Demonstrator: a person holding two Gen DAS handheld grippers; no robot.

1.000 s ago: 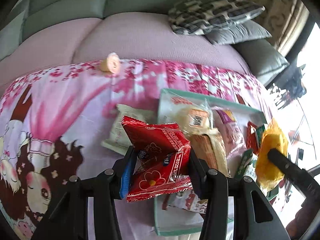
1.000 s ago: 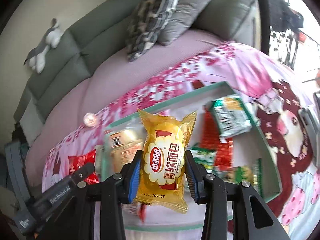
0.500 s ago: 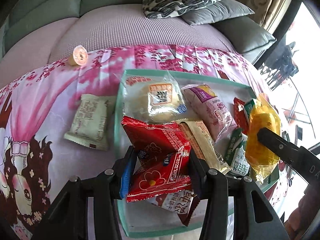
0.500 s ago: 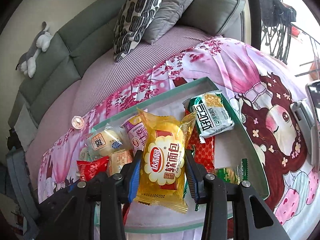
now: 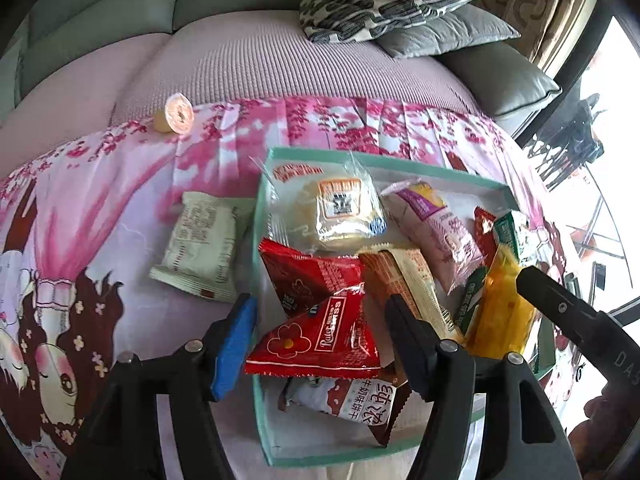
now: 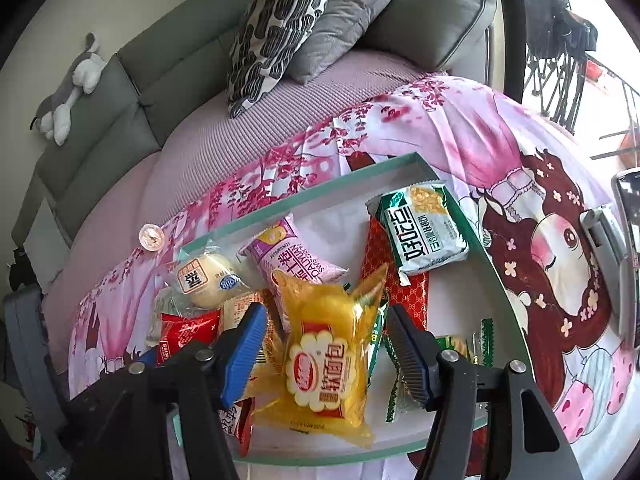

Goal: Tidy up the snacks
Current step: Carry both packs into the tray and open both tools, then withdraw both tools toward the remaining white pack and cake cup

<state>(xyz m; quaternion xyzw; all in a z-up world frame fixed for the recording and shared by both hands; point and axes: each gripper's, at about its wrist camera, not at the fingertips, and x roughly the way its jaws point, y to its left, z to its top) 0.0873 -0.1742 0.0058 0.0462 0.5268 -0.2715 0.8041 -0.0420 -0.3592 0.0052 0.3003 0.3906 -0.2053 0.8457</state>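
Teal tray (image 6: pixel 496 276): held mixed snacks. Red packet (image 5: pixel 320 328), marked "Rater SWISS", lay at its 8 o'clock between the opening, untouching jaws of the left gripper (image 5: pixel 320 320). Yellow bread packet (image 6: pixel 328 356) lay at 6 o'clock; right gripper (image 6: pixel 326 344) opening, clear of it

A shallow teal-rimmed tray (image 5: pixel 260 216) sat mid-frame, crowded with snack packets. A red packet (image 5: pixel 320 320) lay crumpled at its lower left, a yellow bread pack (image 6: pixel 328 360) at lower centre, a clear-wrapped bun (image 5: pixel 340 212) toward the top. One pale packet (image 5: pixel 200 244) lay outside, left of the tray.
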